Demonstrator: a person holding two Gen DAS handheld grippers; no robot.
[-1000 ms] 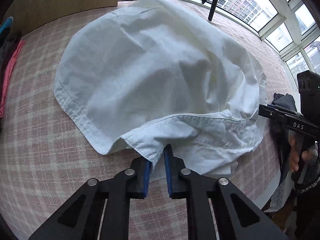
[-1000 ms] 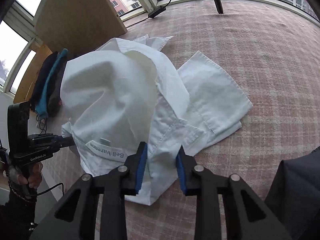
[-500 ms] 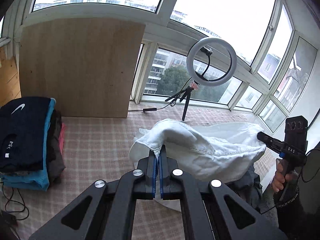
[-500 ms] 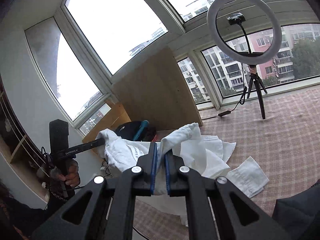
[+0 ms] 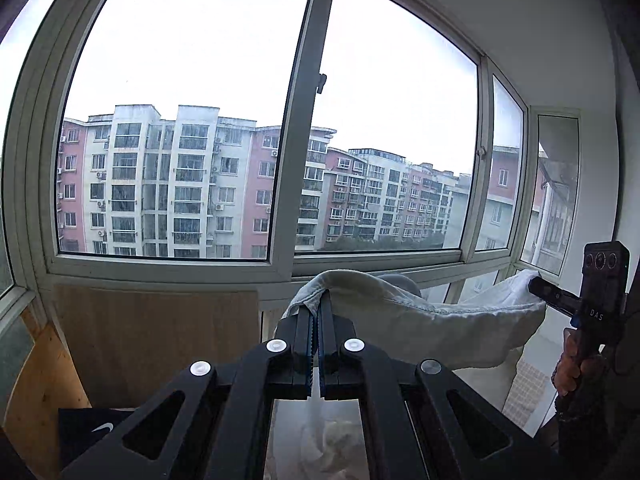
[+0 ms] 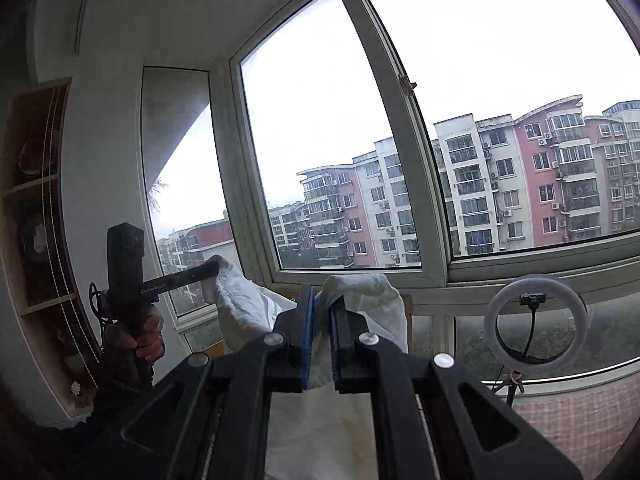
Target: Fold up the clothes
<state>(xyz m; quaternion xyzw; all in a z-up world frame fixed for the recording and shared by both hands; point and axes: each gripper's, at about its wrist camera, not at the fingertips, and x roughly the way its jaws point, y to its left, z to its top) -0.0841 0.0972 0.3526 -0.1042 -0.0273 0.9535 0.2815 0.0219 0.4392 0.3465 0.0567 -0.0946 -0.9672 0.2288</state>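
The white shirt (image 5: 424,328) hangs lifted in the air, stretched between my two grippers. My left gripper (image 5: 318,312) is shut on one bunched edge of it, and the rest sags to the right. At the right edge of that view the right gripper (image 5: 538,284) pinches the other end, held by a hand (image 5: 576,368). In the right wrist view my right gripper (image 6: 320,312) is shut on a fold of the shirt (image 6: 372,304). The left gripper (image 6: 212,270) clamps the far corner at the left. More shirt fabric hangs below the fingers.
Large windows (image 5: 180,120) fill both views. A wooden board (image 5: 160,332) leans under the sill, with dark folded clothes (image 5: 96,428) below it. A ring light (image 6: 534,324) on a tripod stands on the plaid table (image 6: 580,420). Shelves (image 6: 36,200) line the left wall.
Both grippers closed on the shirt's edge and rose high off the table, tilting up toward level. The shirt went from lying crumpled on the plaid surface to hanging between them.
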